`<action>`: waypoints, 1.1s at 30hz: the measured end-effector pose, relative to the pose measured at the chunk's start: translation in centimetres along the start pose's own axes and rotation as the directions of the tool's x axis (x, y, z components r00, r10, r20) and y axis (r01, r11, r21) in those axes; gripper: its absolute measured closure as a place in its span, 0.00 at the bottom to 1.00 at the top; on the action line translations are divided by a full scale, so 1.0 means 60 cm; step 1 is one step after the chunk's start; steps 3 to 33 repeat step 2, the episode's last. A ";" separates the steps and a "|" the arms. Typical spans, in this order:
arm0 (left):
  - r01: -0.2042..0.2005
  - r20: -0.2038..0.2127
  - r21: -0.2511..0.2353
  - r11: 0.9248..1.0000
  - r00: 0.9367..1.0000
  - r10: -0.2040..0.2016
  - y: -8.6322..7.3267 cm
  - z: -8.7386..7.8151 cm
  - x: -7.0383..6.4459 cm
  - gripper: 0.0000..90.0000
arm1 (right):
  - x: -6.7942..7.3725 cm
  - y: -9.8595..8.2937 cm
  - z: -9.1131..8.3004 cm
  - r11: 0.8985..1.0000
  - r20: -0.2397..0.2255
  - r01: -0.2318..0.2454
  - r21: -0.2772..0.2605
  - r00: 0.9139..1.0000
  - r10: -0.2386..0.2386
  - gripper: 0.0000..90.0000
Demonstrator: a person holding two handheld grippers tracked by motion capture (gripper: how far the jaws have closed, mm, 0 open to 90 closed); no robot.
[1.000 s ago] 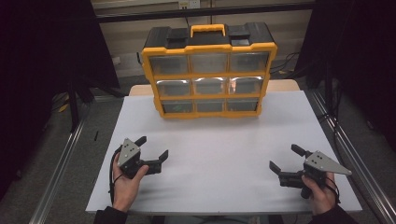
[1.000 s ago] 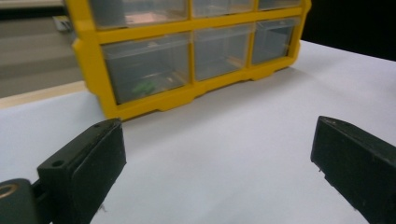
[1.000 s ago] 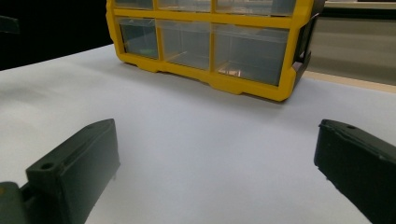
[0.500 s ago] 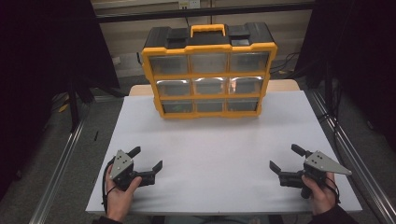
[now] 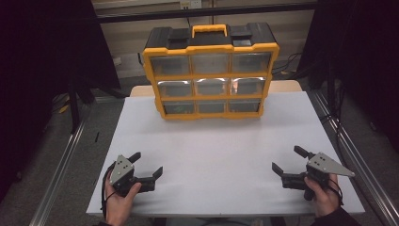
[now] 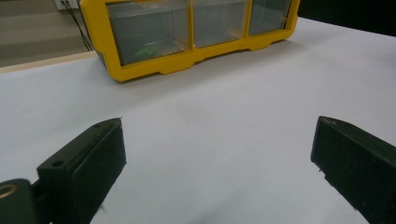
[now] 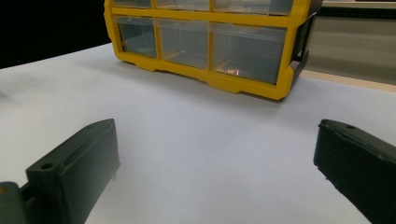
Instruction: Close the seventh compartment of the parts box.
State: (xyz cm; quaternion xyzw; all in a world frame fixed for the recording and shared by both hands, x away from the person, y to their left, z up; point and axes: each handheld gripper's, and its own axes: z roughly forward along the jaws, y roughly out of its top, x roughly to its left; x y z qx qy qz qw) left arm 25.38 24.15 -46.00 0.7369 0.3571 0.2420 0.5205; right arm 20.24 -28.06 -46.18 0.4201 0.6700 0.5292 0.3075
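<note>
Clearly the thing to be worked on is the yellow organizer case (image 5: 210, 75), standing upright at the far middle of the white table (image 5: 221, 155), well apart from both grippers. It is a rigid plastic box with a black top, a yellow carry handle (image 5: 209, 31) and nine clear drawers in three rows. It is likely stiff and moderately heavy as a whole, though each drawer should be light and slide freely. The clear fronts look smooth and could slip under hard jaws, so the safer hold is probably the lip of a drawer front or, for lifting the whole case, the handle. Something small and green (image 6: 148, 49) lies in the bottom-left drawer.

The left gripper (image 5: 148, 165) rests near the table's front left corner with its jaws spread wide and nothing between them; the right gripper (image 5: 288, 161) sits at the front right, likewise spread and empty.

Compared with a second ago, the left gripper has drawn back toward the person and lower on the table, while the right gripper and the case have not moved.
</note>
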 end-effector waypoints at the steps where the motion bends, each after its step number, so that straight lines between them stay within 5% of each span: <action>1: -0.009 0.006 0.005 1.000 1.000 0.009 0.000 0.001 0.002 0.03 | 0.000 0.000 -0.001 1.000 0.005 0.000 -0.003 1.000 0.000 0.00; 33: -0.003 0.011 0.014 1.000 1.000 0.003 0.000 0.003 0.003 0.03 | -0.001 -0.001 -0.001 1.000 0.008 -0.001 -0.006 1.000 0.001 0.00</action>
